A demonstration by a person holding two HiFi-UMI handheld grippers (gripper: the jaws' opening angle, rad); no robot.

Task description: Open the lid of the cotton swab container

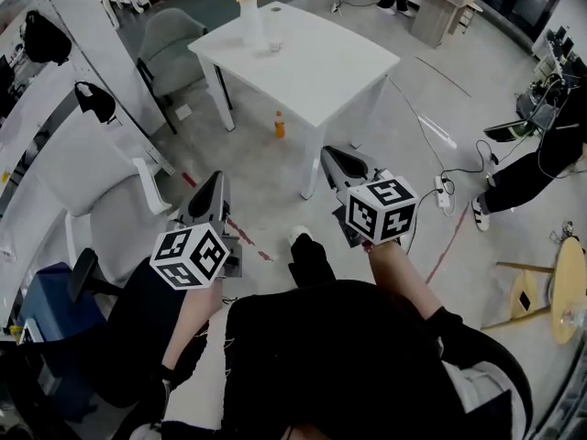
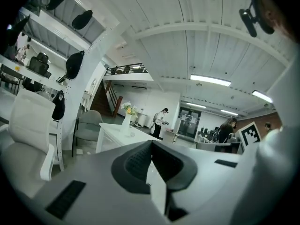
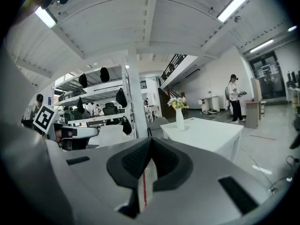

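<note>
1. Plainly, the white rectangular table is the largest thing ahead and is taken as the landmark. It stands well apart from the person, so nothing on it is judged reachable yet.
2. A grey padded chair is set just beside the table's far left corner, which leaves the table's near edges free for an approach.
3. The left gripper, a grey tool with a marker cube, is held nearly level and aimed toward the table. Its jaws are seen pressed together with nothing between them, probably because nothing needs gripping at this range.
4. The right gripper is held the same way, nearer the table's near corner. Its jaws are likewise closed and empty.
5. A tall white vase of yellow and white flowers is placed at the table's far corner.
6. An orange bottle stands on the floor beneath the table's near left edge.
7. A small clear container sits on the table, just beside the vase. It is judged to be the cotton swab container. Its lid is too small to make out, and opening it has not begun.
</note>
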